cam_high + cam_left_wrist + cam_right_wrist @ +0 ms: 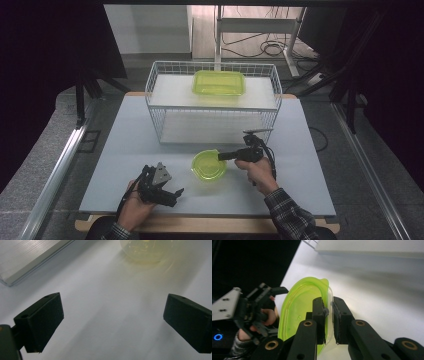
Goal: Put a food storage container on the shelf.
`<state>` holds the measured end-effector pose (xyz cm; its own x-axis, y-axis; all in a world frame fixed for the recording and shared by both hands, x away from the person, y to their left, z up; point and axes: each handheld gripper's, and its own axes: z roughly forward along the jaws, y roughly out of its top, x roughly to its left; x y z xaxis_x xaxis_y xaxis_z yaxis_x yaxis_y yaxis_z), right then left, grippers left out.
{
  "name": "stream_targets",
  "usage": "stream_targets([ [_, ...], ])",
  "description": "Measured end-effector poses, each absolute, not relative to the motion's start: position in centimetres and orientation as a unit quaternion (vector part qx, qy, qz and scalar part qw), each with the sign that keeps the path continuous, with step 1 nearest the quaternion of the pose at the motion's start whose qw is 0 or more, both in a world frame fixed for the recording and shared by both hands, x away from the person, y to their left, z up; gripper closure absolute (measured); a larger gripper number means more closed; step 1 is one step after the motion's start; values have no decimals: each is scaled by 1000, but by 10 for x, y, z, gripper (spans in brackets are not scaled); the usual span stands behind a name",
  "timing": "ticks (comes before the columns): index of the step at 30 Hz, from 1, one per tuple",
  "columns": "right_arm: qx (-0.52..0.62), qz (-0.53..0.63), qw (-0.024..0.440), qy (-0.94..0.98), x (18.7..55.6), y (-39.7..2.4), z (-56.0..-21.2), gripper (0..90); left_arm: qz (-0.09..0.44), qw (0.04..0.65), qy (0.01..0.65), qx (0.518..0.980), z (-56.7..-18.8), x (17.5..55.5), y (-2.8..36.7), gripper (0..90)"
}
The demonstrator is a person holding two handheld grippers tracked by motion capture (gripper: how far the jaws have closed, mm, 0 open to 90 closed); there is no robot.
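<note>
Right gripper [328,315]: we see its pads pressed on the rim of the round green bowl [299,310], one inside the wall, one outside. Its lower rim is hidden behind the jaws in the right gripper view. In the high view this gripper [223,156] reaches in from the right, and the bowl [208,166] sits on the table [125,150], near the middle, just in front of the wire basket [212,102].

Left gripper [176,195]: held low at the near left, well apart from the bowl. In the left gripper view its pads [45,322] stand wide apart over bare table, nothing between them. At the top of that view we make out a blurred yellowish shape, the bowl [146,251], cut off by the frame edge; we cannot tell its rim there. A pale ridged panel [30,257] runs off the upper left corner.

Farther out: the basket holds a rectangular green container [219,83] on a white shelf [170,95] at the far side. In the right gripper view the left hand [265,315] shows dimly against a dark background, partly hidden by its own gripper.
</note>
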<state>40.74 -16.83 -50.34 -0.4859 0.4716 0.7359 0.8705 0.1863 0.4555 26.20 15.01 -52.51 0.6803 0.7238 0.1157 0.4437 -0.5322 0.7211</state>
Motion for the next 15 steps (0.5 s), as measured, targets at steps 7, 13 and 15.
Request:
stream_targets([
  [7,-441,-466,213,-737,402,-170,-485,810,205,341,344,851,-525,262,150,26],
  [13,-441,-481,210,-728,399,-177,-473,810,203,340,345,851,-525,262,150,26],
  [15,-442,-484,210,-725,399,-180,-469,809,203,340,345,851,-526,262,150,26],
])
